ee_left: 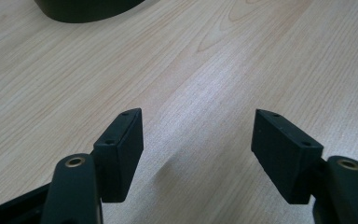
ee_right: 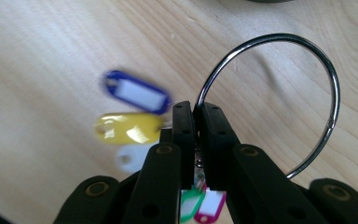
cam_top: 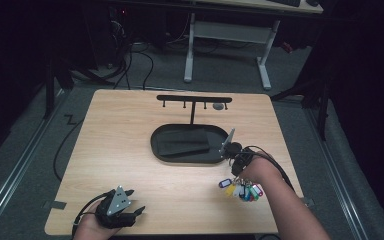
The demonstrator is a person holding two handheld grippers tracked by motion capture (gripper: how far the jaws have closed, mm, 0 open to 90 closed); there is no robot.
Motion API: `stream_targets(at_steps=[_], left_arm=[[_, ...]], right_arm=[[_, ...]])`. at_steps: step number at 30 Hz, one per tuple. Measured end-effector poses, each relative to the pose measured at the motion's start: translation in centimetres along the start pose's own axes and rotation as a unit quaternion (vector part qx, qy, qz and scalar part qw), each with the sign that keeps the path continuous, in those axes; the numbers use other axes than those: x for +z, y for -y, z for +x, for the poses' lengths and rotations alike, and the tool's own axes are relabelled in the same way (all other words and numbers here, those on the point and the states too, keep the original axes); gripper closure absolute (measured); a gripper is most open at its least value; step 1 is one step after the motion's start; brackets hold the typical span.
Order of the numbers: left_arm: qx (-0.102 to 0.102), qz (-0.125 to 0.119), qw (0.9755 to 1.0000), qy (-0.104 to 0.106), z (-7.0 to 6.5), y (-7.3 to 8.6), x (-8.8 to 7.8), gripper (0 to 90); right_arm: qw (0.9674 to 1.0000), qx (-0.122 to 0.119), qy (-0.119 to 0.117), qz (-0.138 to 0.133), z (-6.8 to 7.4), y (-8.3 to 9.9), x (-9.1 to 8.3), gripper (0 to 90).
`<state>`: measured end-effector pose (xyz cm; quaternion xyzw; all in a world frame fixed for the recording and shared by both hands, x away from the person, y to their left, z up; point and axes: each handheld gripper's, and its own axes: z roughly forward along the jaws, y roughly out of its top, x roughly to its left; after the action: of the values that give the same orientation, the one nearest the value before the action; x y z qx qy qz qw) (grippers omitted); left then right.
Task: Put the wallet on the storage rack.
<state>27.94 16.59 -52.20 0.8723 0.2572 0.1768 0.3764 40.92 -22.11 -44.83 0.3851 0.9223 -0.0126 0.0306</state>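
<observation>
My right gripper [ee_right: 196,108] is shut on a large metal key ring [ee_right: 307,51], held above the table. Several coloured key tags hang from the ring: blue [ee_right: 137,92], yellow [ee_right: 123,127], white, green and pink. In the high view the tag bunch [cam_top: 242,190] dangles beside my right gripper [cam_top: 237,162], just in front of the black oval tray [cam_top: 162,142]. My left gripper [cam_top: 130,212] rests near the table's front left edge. Its jaws [ee_left: 198,140] stand wide open over bare wood with nothing between them.
A black T-shaped rack [cam_top: 194,99] with small hooks stands behind the tray. A dark flat piece [cam_top: 182,146] lies inside the tray. The tray's edge [ee_left: 88,11] shows at the top of the left gripper view. A desk frame [cam_top: 227,45] stands on the floor beyond.
</observation>
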Motion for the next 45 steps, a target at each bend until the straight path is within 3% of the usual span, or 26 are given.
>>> stream_targets(at_steps=[10, 21, 33, 45], left_arm=[[0.003, 0.004, 1.0, 0.0, -0.1, 0.0, 0.0, 34.5], [0.003, 0.006, 1.0, 0.0, -0.1, 0.0, 0.2, 34.5], [0.002, 0.007, 1.0, 0.001, -0.1, 0.1, 0.2, 34.5], [-0.002, 0.008, 1.0, -0.001, 0.0, 0.2, 0.1, 34.5]], right_arm=[[0.9995, -0.008, 0.008, -0.03, 0.5, 2.0, -3.4, 85.7], [0.999, -0.016, 0.023, -0.035, 0.6, 2.7, -6.6, 85.5], [0.9983, -0.018, 0.029, -0.046, 0.8, 2.7, -9.1, 85.5], [0.9974, -0.021, 0.04, -0.056, 0.9, 2.2, -10.5, 85.4]])
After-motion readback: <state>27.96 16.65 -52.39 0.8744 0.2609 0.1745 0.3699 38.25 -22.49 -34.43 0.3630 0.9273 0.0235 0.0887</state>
